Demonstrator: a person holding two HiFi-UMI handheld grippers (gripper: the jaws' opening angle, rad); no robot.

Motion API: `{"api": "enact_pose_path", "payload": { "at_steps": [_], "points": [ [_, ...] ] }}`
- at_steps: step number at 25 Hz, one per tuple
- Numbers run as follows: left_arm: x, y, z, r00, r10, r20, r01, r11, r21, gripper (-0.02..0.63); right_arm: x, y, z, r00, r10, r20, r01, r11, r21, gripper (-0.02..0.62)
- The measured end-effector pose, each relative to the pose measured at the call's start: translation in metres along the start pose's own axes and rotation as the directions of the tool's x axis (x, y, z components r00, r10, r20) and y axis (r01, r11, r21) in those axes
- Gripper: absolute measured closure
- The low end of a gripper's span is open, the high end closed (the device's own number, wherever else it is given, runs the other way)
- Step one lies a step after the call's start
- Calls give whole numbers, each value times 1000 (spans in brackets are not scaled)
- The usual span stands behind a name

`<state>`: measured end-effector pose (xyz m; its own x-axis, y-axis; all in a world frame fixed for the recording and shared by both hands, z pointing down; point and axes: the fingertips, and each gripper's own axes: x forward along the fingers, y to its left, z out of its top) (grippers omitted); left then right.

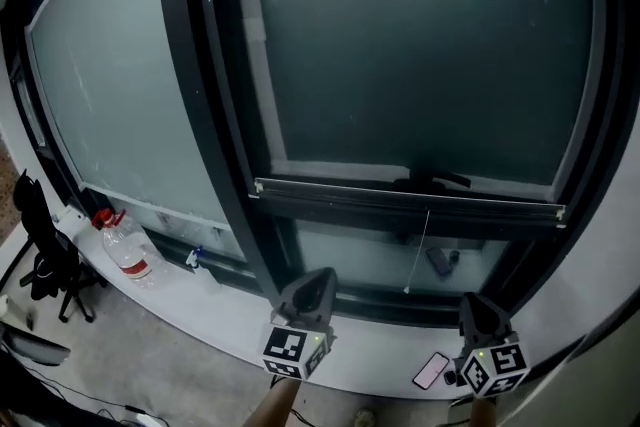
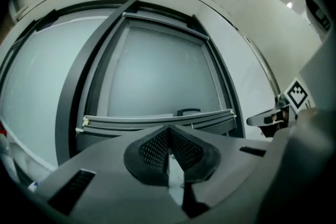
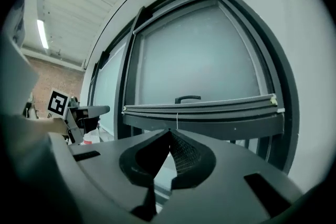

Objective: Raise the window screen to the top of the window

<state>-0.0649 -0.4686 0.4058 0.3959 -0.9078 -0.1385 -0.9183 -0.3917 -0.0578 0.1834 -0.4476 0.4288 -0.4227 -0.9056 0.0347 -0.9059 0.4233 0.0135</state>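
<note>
With our left gripper (image 1: 319, 277) and right gripper (image 1: 478, 303) both pressed shut on nothing, we should catch the window screen's bottom rail (image 1: 410, 199), low near the sill (image 1: 375, 373), evenly beside its handle (image 1: 432, 181) and lift straight.

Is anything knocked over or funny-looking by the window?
Nothing looks broken or spilled. One odd thing: a pink phone lies on the windowsill close to its front edge, where it might get knocked off.
</note>
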Motion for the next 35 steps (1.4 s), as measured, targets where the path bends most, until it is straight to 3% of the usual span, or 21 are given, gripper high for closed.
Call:
{"api": "enact_pose_path", "payload": {
  "at_steps": [4, 10, 13, 15, 17, 19, 21, 23, 27, 30, 33, 35],
  "points": [
    [49, -2, -2, 999, -50, -8, 51, 993, 105, 601, 48, -17, 11, 999, 49, 5, -48, 997, -65, 598],
    [92, 10, -6, 996, -76, -53, 84, 982, 169, 603, 90, -25, 22, 999, 38, 38, -36, 997, -71, 598],
    [115, 13, -5, 992, -80, -96, 105, 950, 294, 603, 103, -32, 37, 998, 49, 39, -42, 986, -159, 598],
    [128, 15, -10, 984, -87, -155, 147, 889, 433, 603, 113, -35, 43, 998, 68, 0, -65, 952, -300, 598],
    [141, 18, -17, 967, -105, -231, 222, 794, 566, 585, 125, -39, 41, 995, 49, -83, -84, 866, -493, 577],
    [153, 23, -23, 945, -107, -308, 291, 703, 649, 501, 137, -50, 38, 987, -34, -154, -84, 715, -694, 535],
    [163, 30, -28, 931, -81, -357, 327, 623, 711, 499, 144, -69, 37, 972, -144, -187, -78, 550, -831, 535],
    [168, 36, -33, 918, -63, -392, 357, 564, 744, 499, 150, -82, 34, 953, -200, -227, -119, 443, -889, 535],
    [169, 38, -40, 891, -56, -450, 416, 498, 761, 506, 159, -81, 25, 928, -182, -326, -246, 360, -900, 535],
    [174, 35, -46, 862, -41, -505, 473, 419, 775, 558, 164, -75, 16, 907, -161, -389, -324, 321, -890, 537],
    [174, 31, -53, 819, -33, -573, 547, 347, 762, 558, 168, -70, 14, 897, -157, -413, -354, 306, -884, 538],
    [174, 32, -54, 806, -26, -592, 567, 321, 758, 558, 171, -65, 15, 895, -150, -419, -362, 304, -881, 549]
  ]
}}
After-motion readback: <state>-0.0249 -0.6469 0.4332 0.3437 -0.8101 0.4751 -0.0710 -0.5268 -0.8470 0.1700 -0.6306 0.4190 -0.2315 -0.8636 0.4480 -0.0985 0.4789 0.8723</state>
